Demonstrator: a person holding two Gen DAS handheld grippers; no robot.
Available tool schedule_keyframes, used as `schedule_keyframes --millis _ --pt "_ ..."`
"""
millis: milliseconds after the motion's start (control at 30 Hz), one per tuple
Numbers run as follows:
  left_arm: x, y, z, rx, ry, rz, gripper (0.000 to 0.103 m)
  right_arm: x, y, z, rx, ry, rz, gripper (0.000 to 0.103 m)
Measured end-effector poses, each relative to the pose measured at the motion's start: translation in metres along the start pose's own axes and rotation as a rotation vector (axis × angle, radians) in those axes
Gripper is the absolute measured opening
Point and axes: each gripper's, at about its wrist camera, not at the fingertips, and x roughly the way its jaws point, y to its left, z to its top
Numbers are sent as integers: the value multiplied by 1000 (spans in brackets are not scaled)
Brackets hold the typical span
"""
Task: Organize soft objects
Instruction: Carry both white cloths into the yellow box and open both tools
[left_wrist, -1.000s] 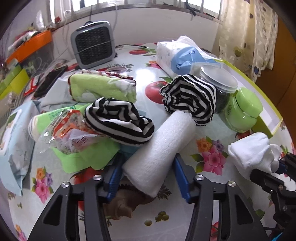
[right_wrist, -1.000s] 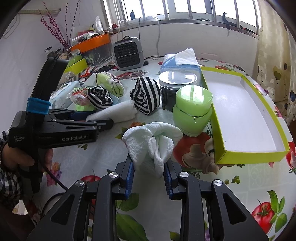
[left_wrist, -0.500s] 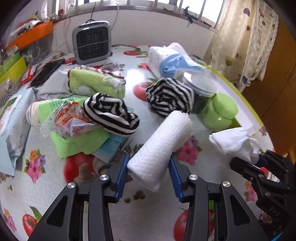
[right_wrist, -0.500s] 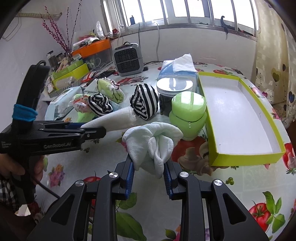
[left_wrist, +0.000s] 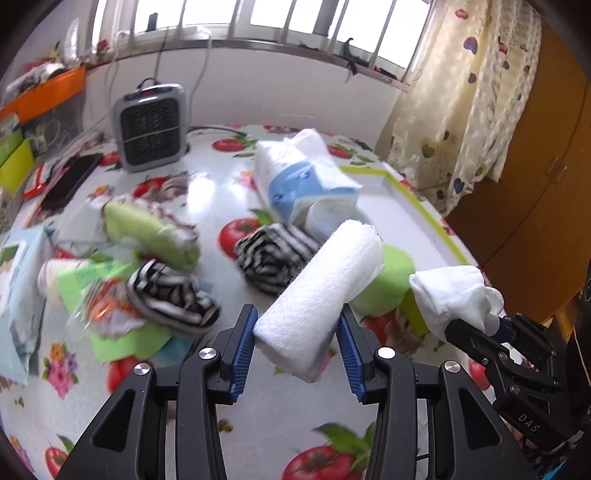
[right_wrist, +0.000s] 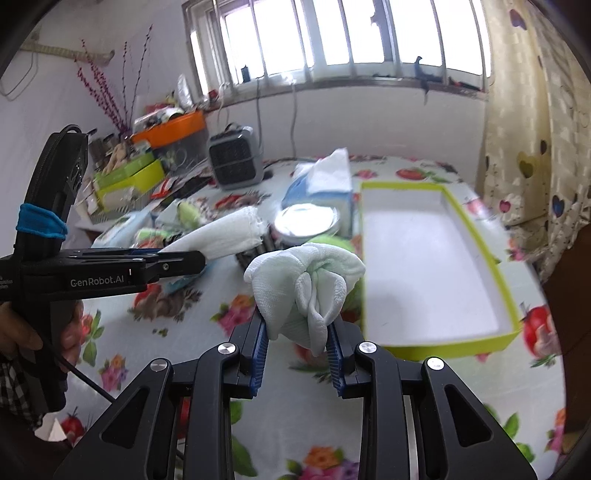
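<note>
Both grippers now higher above the table (right_wrist: 207, 435) than a second ago, left gripper (left_wrist: 297, 338) clamped on rolled white towel (left_wrist: 325, 284), right gripper (right_wrist: 297, 349) clamped on bunched white cloth (right_wrist: 303, 280), green-rimmed tray (right_wrist: 508, 299) lying beneath, right of it.

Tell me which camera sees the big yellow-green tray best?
The right wrist view: the yellow-green tray shows whole there, with its rim all around and its white floor bare. The left wrist view catches only a thin strip of its rim behind the tissue pack and rolled white towel.
</note>
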Motion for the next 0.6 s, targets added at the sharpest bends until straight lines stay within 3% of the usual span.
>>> schedule_keyframes --millis 400,600 --pt "31 -43 56 28 27 -100 42 1 -44 25 57 -30 -116 29" --pt "55 -64 76 63 40 -108 42 15 -67 27 79 -2 -165 29"
